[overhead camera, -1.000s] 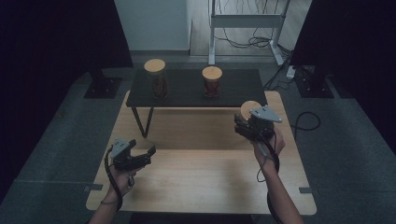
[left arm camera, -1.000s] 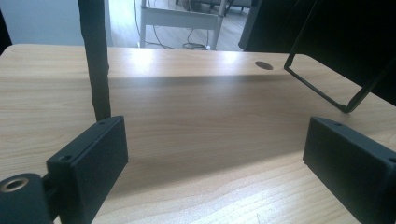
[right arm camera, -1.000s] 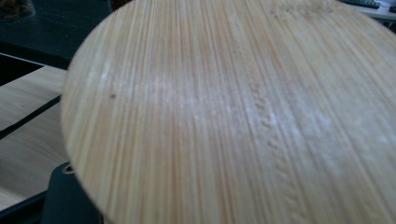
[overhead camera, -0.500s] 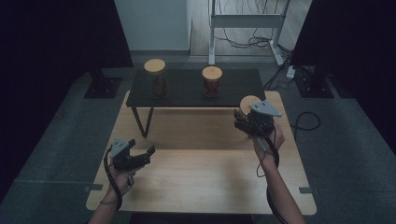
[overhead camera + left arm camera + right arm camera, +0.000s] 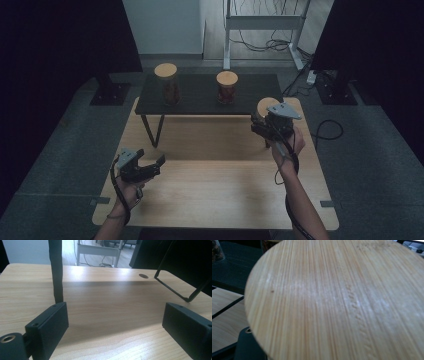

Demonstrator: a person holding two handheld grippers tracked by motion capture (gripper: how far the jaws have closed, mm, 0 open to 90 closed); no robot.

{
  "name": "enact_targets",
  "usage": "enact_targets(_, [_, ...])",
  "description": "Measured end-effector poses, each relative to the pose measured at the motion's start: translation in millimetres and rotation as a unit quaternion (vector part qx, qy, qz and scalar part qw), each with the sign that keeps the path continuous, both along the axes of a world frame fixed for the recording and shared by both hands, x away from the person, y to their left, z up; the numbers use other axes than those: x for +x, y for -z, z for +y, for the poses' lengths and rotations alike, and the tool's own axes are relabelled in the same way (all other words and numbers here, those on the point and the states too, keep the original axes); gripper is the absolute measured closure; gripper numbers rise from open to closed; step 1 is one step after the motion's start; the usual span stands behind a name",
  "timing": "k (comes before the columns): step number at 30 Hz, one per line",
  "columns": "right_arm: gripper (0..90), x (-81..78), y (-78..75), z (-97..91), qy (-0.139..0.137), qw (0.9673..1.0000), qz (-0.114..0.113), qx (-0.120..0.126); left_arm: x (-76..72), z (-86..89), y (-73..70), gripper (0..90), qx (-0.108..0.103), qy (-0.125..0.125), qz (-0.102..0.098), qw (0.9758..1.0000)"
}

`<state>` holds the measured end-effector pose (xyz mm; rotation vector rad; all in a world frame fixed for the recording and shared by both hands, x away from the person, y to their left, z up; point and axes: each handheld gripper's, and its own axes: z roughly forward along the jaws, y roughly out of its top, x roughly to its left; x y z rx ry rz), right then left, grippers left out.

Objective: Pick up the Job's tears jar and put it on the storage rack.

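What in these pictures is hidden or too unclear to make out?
- Right tongs, high view: the hand and grey plate cover the jaws, so their grip cannot be judged.
- Round bamboo lid, right gripper view: whatever lies beneath it is hidden.
- Two bamboo-lidded glass jars on the black raised shelf, high view: contents too small and dim.
- Left tongs, left gripper view: open.

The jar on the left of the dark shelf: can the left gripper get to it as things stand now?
Probably yes. The left gripper is open and holds nothing, and the left jar stands alone on the dark shelf, apart from the other jar. It would need to rise above the shelf's edge.
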<state>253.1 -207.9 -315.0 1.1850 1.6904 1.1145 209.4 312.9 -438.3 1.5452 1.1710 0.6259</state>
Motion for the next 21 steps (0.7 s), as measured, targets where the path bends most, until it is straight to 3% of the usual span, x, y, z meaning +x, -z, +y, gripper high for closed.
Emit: enact_targets(21, [25.1, 19.4, -11.3, 2.4, 0.003, 1.0000, -0.003, 0.000, 1.7, 2.2, 0.7, 6.3, -0.004, -0.002, 0.003, 1.0000])
